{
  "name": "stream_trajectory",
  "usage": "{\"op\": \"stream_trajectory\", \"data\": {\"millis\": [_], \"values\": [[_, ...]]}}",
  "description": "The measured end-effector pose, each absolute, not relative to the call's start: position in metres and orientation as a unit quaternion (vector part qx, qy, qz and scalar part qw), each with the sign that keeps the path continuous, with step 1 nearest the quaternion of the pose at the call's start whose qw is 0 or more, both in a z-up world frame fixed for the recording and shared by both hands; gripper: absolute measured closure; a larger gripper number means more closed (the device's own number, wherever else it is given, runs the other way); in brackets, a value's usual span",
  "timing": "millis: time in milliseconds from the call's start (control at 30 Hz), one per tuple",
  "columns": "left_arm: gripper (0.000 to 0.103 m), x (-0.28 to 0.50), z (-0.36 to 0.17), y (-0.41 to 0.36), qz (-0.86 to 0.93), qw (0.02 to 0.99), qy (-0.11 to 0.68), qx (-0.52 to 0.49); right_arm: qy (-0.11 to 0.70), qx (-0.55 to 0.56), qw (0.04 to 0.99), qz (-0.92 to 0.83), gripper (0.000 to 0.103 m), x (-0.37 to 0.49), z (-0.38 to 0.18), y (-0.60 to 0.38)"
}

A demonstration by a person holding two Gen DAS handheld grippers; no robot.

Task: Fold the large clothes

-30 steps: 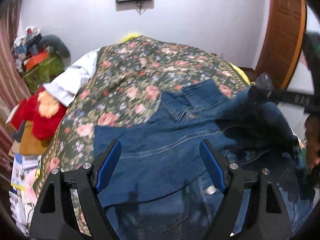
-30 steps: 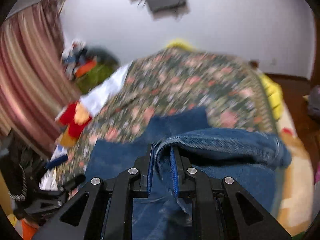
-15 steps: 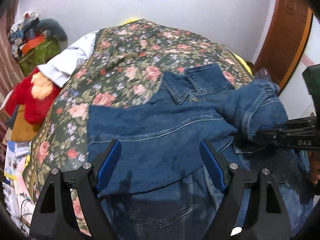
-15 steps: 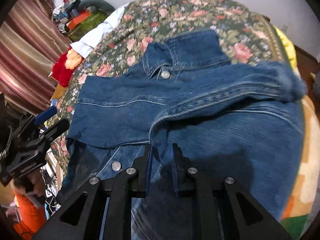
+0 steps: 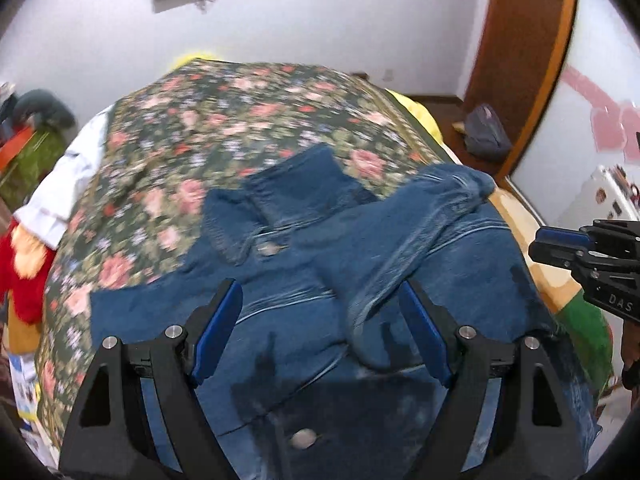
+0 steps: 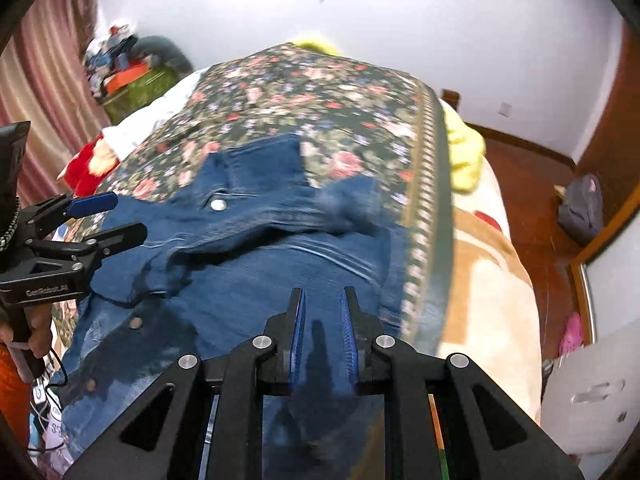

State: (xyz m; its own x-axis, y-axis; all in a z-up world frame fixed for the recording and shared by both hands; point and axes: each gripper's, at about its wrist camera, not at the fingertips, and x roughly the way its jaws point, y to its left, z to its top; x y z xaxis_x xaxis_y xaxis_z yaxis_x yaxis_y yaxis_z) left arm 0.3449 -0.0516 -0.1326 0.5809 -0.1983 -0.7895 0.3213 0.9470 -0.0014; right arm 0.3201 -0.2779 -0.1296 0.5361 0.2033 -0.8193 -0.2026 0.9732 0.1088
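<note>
Underneath both my tools lies a bed spread with a dark floral quilt (image 5: 224,128); my left gripper (image 5: 320,332) hangs wide apart, empty; my right gripper (image 6: 323,314) is closed on nothing; beyond, the blue denim jacket (image 6: 256,256) lies spread, one sleeve (image 5: 404,240) folded across.

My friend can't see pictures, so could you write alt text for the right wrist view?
A blue denim jacket lies on a floral bedspread, one sleeve folded across its front. The right tongs hang over it, nearly shut and empty; the left tongs stand open at the left edge.
</note>
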Motion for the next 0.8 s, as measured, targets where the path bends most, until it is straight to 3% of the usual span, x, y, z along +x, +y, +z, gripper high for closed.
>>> {"op": "stream_trajectory", "data": {"millis": [200,300,367,467,633,800], "values": [[0.023,0.381,-0.172,-0.099,-0.150,0.857,0.477,0.122,0.523,0.030,0.844,0.118,0.089,0.328,-0.172,-0.303],[0.042,0.396,-0.188,-0.107,-0.135,0.854,0.487,0.127,0.528,0.027,0.839,0.125,0.089,0.331,-0.184,-0.300],[0.064,0.404,-0.191,-0.109,-0.131,0.855,0.488,0.118,0.530,0.017,0.838,0.129,0.089,0.334,-0.191,-0.297],[0.083,0.409,-0.183,-0.115,-0.124,0.865,0.471,0.121,0.532,0.005,0.836,0.133,0.089,0.335,-0.199,-0.292],[0.093,0.395,-0.131,-0.095,-0.106,0.908,0.394,0.098,0.526,-0.033,0.839,0.135,0.088,0.329,-0.206,-0.285],[0.094,0.386,-0.095,-0.037,-0.074,0.927,0.365,0.051,0.520,-0.082,0.841,0.126,0.088,0.322,-0.206,-0.270]]}}
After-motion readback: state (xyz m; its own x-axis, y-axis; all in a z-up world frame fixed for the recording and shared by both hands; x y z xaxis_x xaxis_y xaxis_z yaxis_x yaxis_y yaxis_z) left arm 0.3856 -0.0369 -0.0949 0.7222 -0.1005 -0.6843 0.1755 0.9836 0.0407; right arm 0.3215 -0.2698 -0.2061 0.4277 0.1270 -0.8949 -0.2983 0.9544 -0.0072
